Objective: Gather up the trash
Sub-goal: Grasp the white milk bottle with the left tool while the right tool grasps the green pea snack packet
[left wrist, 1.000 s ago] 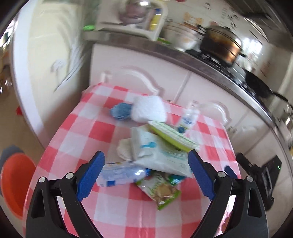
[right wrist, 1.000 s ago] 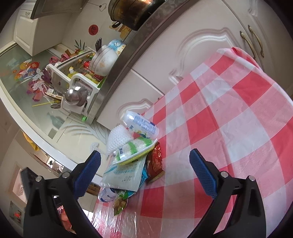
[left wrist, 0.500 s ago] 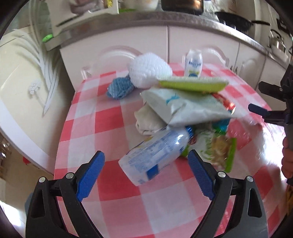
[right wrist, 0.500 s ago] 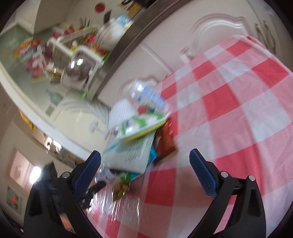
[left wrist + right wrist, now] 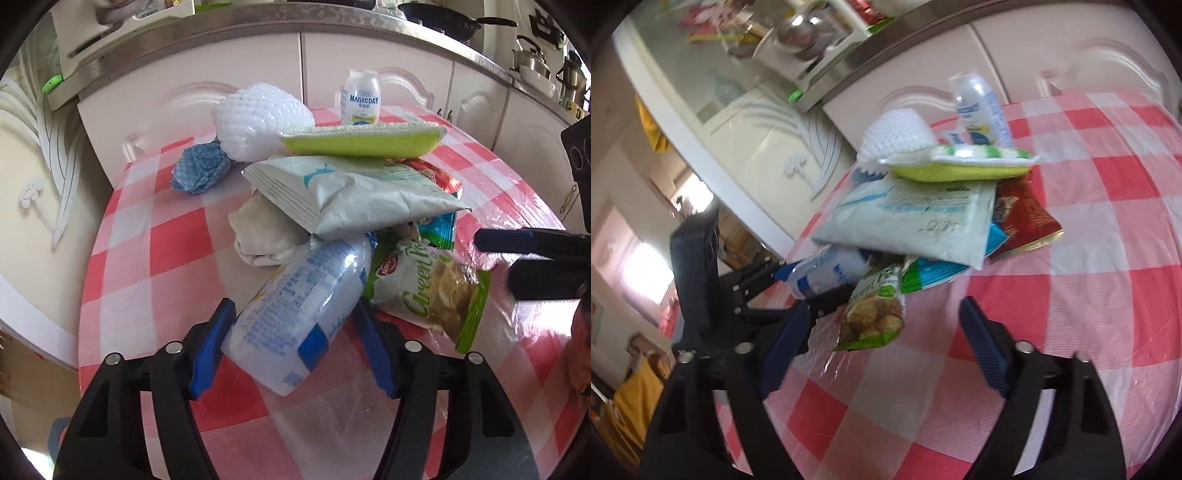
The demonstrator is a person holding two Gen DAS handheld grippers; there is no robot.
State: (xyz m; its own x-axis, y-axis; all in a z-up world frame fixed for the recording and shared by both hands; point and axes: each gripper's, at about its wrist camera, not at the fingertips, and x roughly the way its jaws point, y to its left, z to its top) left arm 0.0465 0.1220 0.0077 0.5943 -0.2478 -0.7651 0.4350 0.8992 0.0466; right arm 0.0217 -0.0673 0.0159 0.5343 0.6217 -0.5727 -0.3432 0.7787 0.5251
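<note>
Trash is heaped mid-table [image 5: 155,251]. At its left, the left gripper [image 5: 291,347] is closing around a lying plastic bottle [image 5: 299,314], pads just beside it. Rightward, the right gripper [image 5: 882,350], fingers wide but narrowing, nears a green snack bag [image 5: 875,314].

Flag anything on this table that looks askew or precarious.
The green sponge perches atop the white pouch, which sits tilted over a lying plastic bottle. The left gripper is closing around that bottle, so pulling it may topple the pile. The small bottle stands upright.
</note>
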